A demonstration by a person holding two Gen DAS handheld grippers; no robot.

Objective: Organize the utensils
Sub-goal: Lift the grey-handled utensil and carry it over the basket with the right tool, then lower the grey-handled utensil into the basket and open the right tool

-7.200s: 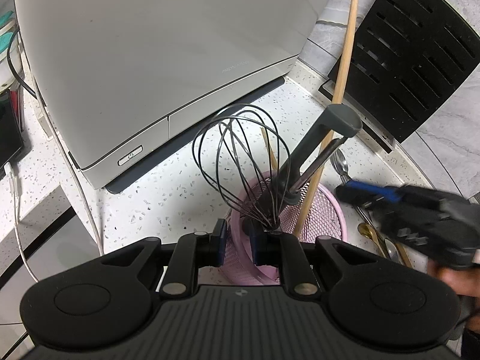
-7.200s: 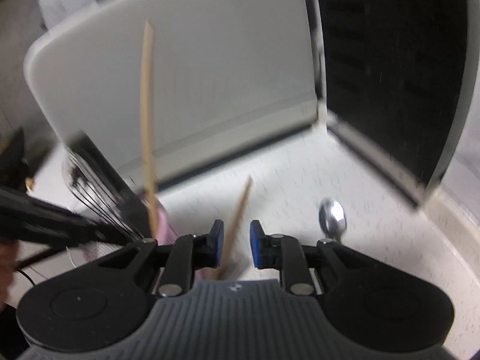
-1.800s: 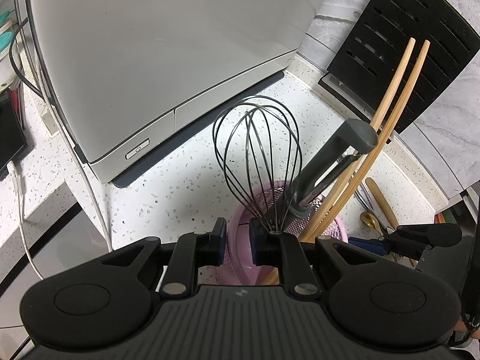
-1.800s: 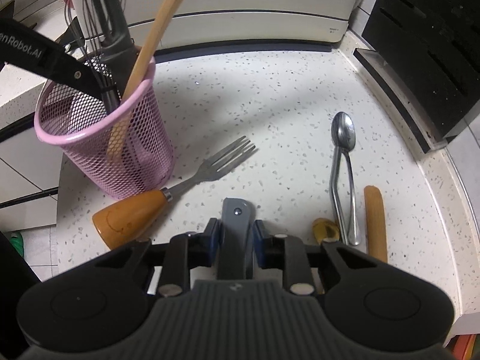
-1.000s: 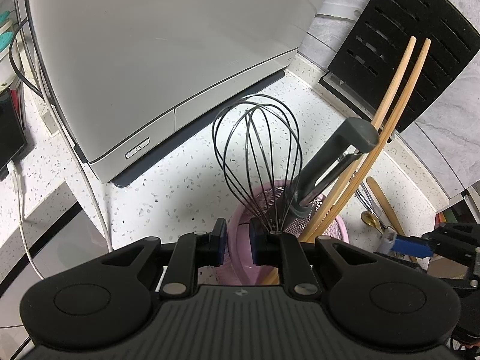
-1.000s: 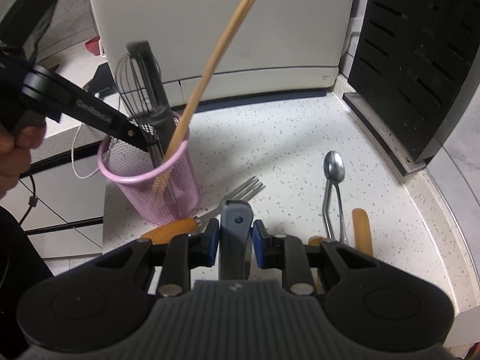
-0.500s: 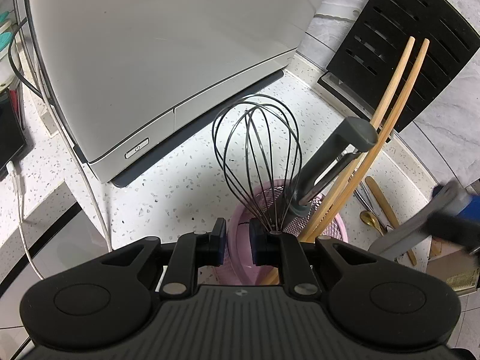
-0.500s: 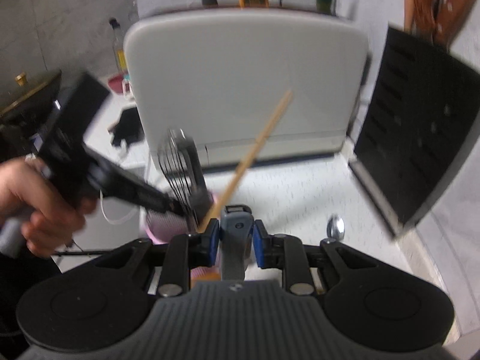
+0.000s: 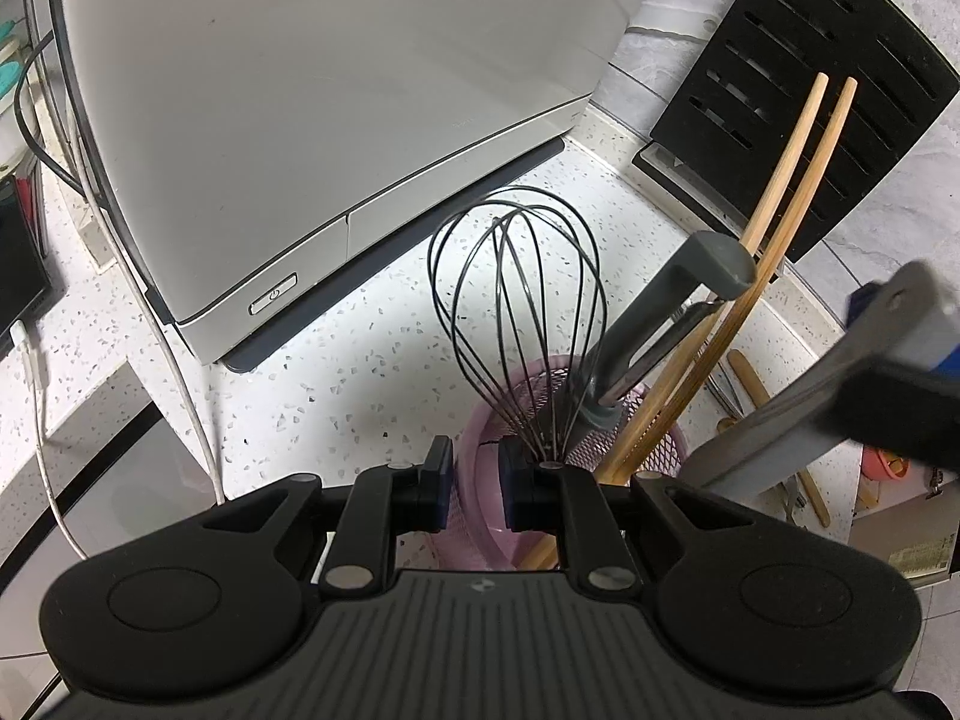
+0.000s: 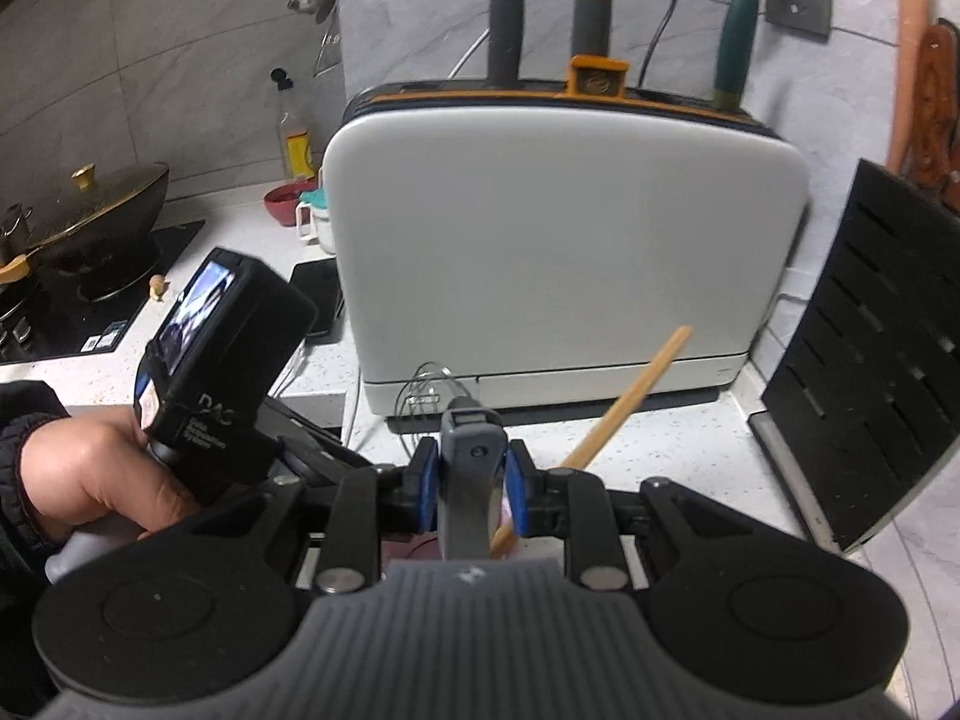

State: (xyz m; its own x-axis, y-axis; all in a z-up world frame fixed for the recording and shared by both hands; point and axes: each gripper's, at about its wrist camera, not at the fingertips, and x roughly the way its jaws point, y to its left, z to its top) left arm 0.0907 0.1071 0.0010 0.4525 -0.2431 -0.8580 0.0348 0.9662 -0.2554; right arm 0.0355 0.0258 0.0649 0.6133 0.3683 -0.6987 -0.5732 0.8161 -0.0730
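a thin black wire whisk (image 9: 519, 312) and two pale, matt wooden chopsticks (image 9: 774, 222) stand in a pink mesh basket (image 9: 651, 441). the tabletop (image 9: 360, 354) is glossy speckled white stone; the appliance (image 9: 312, 90) is smooth satin grey.

Left gripper (image 9: 474, 480): matte black body, ribbed grey centre plate, round side bosses, silver screws, dark blue pads. Right gripper (image 10: 471, 489): same build, brighter blue pads. Left hand (image 10: 102, 480): dark knit sleeve cuff; black camera block on top with lit rear screen, white lettering.
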